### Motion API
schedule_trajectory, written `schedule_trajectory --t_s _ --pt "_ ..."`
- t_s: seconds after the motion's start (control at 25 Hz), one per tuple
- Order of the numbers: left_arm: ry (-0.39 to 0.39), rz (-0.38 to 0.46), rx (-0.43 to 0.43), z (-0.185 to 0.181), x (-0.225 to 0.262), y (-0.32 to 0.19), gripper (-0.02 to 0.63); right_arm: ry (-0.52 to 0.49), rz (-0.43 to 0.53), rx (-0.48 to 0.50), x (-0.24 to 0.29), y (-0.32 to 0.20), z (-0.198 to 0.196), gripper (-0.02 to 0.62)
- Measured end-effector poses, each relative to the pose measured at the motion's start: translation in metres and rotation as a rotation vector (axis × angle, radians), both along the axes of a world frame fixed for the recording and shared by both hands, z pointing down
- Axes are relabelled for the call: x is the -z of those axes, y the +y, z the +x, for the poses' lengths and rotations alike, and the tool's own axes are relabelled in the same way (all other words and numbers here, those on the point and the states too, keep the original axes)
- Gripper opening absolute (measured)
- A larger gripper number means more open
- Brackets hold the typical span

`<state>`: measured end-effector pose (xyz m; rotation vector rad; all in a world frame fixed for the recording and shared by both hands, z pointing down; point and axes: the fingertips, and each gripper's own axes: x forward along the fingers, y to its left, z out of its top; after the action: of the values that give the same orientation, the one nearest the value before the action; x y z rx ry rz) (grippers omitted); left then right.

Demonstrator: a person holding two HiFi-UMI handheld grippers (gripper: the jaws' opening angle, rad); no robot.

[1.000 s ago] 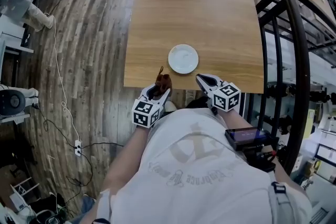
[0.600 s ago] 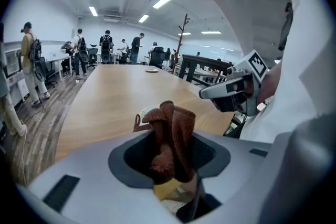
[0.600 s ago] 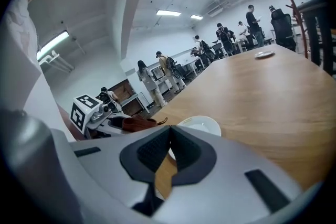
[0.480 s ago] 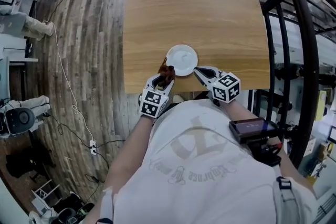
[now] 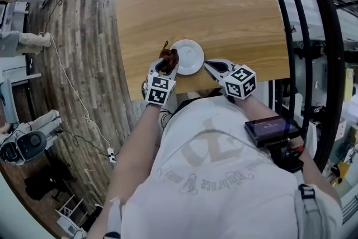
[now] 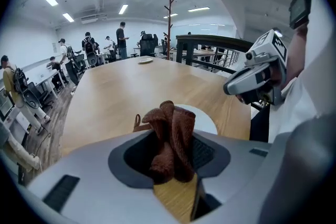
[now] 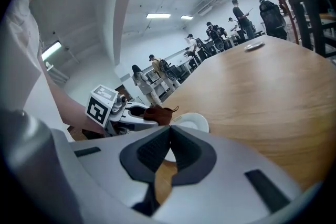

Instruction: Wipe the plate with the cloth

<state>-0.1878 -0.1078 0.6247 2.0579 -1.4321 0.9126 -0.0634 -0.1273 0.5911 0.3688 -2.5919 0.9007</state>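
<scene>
A small white plate lies near the front edge of the wooden table. My left gripper is shut on a bunched brown cloth, which sits at the plate's left rim. In the left gripper view the cloth stands up between the jaws with the plate just behind it. My right gripper is shut and empty, its tips just right of the plate at the table's front edge. In the right gripper view the plate and cloth lie beyond the closed jaws.
A black railing runs along the table's right side. Another small plate rests far down the table. Cables trail over the wooden floor on the left. People and desks fill the room's far end.
Both grippers have moved forward to the table edge. The left gripper has brought the cloth up to the plate's left rim, and the right gripper has closed in on the plate's right side.
</scene>
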Motion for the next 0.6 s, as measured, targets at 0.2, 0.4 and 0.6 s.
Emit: schedule_trajectory --t_s 0.2,0.4,0.6 --pt "-0.051 -0.02 -0.072 0.016 -0.009 -0.001 0.169 -0.006 -0.015 -0.032 -0.007 -0.003 0.016 0.012" --pt "-0.041 -0.029 -0.111 0.032 -0.007 0.018 0.169 -0.014 -0.014 -0.036 -0.005 -0.004 0.01 0.012" --pt "0.012 -0.041 -0.164 0.064 -0.006 0.033 0.169 -0.015 -0.014 -0.035 -0.004 -0.004 0.01 0.012"
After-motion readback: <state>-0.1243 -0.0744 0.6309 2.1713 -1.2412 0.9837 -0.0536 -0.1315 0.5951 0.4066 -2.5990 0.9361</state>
